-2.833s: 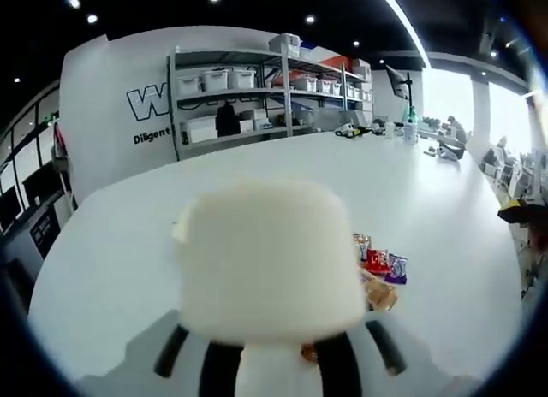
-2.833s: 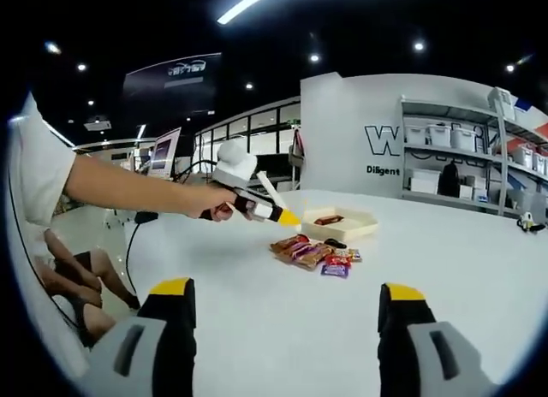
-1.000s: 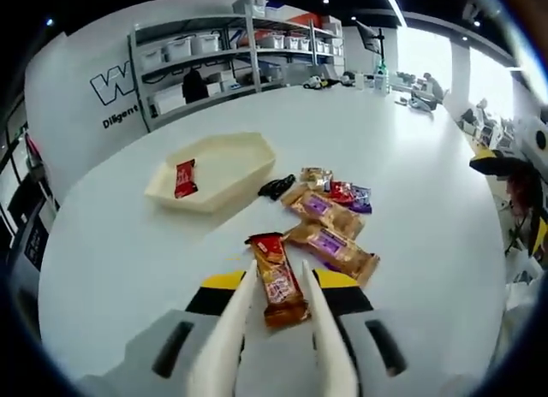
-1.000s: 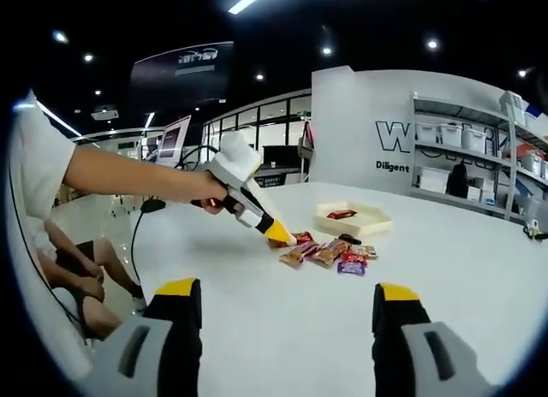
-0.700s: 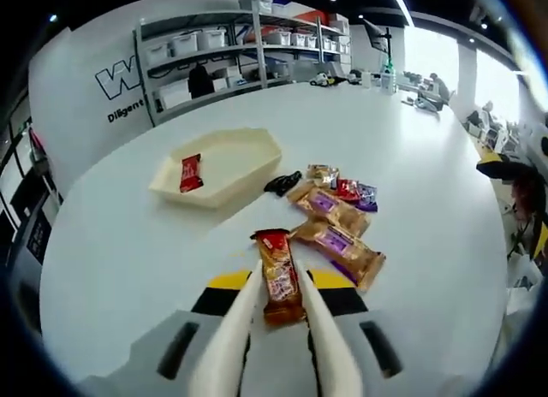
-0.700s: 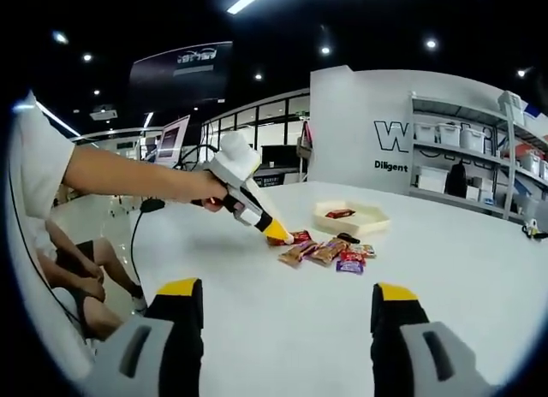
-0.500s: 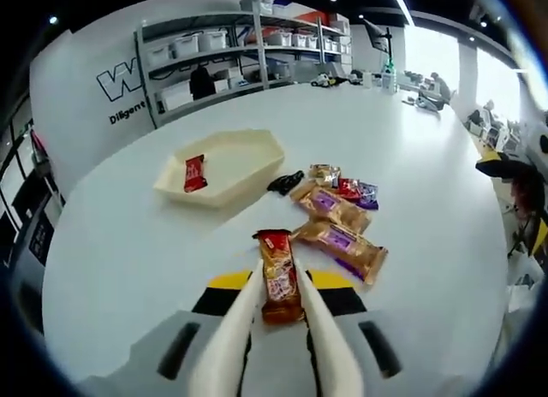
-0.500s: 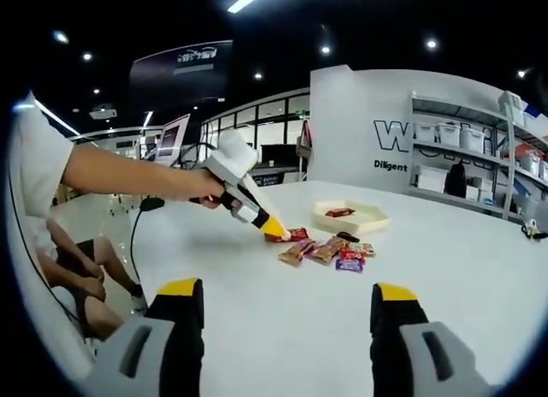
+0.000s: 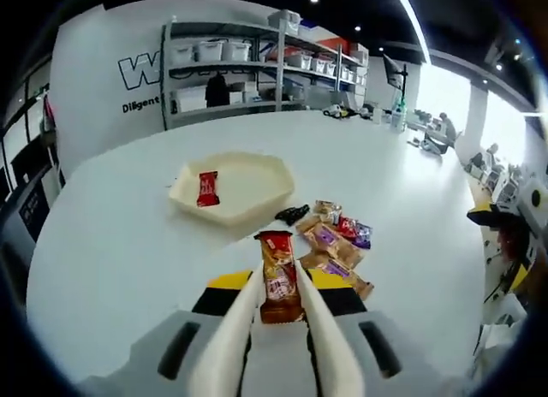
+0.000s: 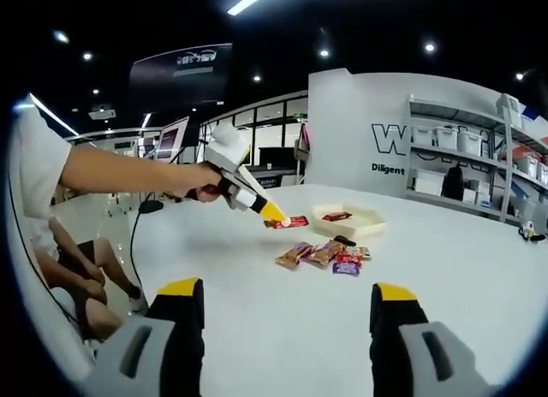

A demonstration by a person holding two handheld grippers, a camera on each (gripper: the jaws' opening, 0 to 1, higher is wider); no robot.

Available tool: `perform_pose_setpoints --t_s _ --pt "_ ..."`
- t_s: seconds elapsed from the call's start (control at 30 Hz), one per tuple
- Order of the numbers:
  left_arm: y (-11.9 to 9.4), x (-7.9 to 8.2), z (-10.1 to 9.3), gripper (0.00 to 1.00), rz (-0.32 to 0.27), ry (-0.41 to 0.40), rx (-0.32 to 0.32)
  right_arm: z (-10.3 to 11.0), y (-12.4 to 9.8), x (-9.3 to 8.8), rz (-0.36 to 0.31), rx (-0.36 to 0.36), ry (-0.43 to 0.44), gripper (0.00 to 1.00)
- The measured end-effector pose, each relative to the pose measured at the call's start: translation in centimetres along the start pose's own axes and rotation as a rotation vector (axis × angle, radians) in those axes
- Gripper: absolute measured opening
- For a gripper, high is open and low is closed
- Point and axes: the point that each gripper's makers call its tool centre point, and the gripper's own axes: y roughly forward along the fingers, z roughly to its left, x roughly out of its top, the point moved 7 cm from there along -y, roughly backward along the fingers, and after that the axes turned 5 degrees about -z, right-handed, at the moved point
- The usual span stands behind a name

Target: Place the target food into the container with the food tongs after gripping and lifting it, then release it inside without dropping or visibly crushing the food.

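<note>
Food tongs (image 9: pixel 278 324), in left gripper (image 9: pixel 274 328): nearly closed on red-and-gold snack bar (image 9: pixel 277 276), lifted clear of table (image 9: pixel 111 243). Carry level to cream tray (image 9: pixel 248 187) toward table's far edge; no tighter squeeze; part only low inside. Right gripper (image 10: pixel 287 328): wide apart, holding nothing.

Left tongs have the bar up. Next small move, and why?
Probably carry it forward over the tray. The tongs grip the bar, which hangs above the table, short of the tray; it isn't over it yet, so don't release.
</note>
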Motion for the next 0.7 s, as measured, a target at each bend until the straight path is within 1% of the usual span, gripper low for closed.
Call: perform_pose_setpoints --t_s 0.2,0.3,0.43,0.53,0.57,0.7 --pt "0.8 1.8 0.0 0.22 -0.013 0.016 -0.004 -0.3 -0.2 -0.1 0.002 -0.010 0.001 0.77" --pt "1.7 3.0 0.3 0.22 -0.026 0.011 -0.004 -0.6 -0.4 -0.2 0.004 -0.019 0.002 0.77" --pt "3.1 4.2 0.7 0.22 -0.024 0.004 -0.004 -1.1 -0.6 -0.1 -0.001 -0.027 0.005 0.77" --pt "3.7 4.5 0.9 0.22 -0.024 0.000 -0.001 -1.7 -0.6 -0.4 0.002 -0.033 0.011 0.77" --pt "4.3 4.6 1.3 0.22 -0.012 0.000 -0.003 -1.9 -0.6 -0.5 0.004 -0.034 0.016 0.77" --pt "5.4 4.8 2.2 0.22 -0.014 -0.035 0.007 -2.6 -0.5 -1.0 0.014 -0.043 0.028 0.77"
